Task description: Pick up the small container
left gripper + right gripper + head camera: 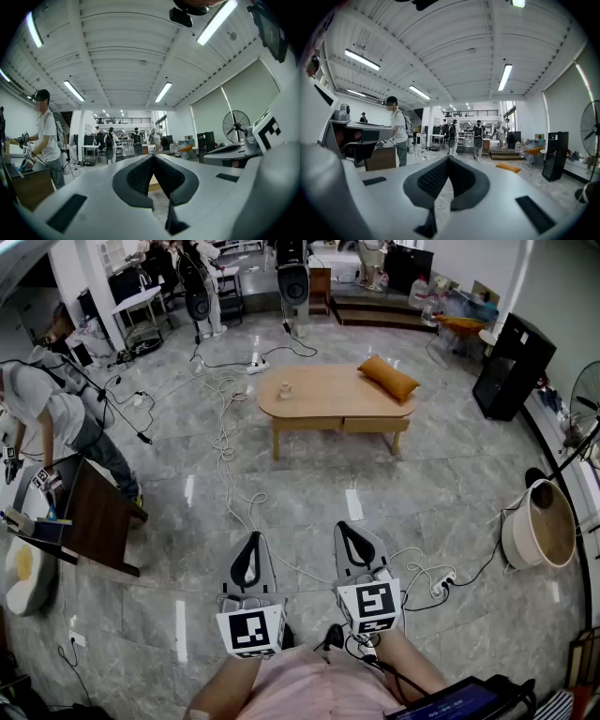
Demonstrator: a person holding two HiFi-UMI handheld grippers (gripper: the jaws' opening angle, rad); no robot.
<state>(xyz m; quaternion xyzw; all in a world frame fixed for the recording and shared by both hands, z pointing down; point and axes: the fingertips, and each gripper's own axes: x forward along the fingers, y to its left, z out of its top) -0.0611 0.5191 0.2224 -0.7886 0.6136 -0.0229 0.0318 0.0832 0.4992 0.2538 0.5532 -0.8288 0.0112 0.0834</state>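
Observation:
The small container [284, 388] is a little pale object standing on the left part of the low oval wooden table [328, 399], well ahead of me across the floor. An orange cushion [387, 378] lies on the table's right end. My left gripper [251, 542] and right gripper [349, 527] are held low in front of my body, side by side, pointing toward the table and far from it. Both are shut with nothing between the fingers; the pads meet in the left gripper view [153, 158] and in the right gripper view [448, 160].
White cables [225, 442] trail over the grey tiled floor between me and the table. A power strip [441, 581] and a round white bin [540, 525] sit at the right. A dark desk [94, 512] with a person [47, 413] is at the left. A black speaker [511, 367] stands back right.

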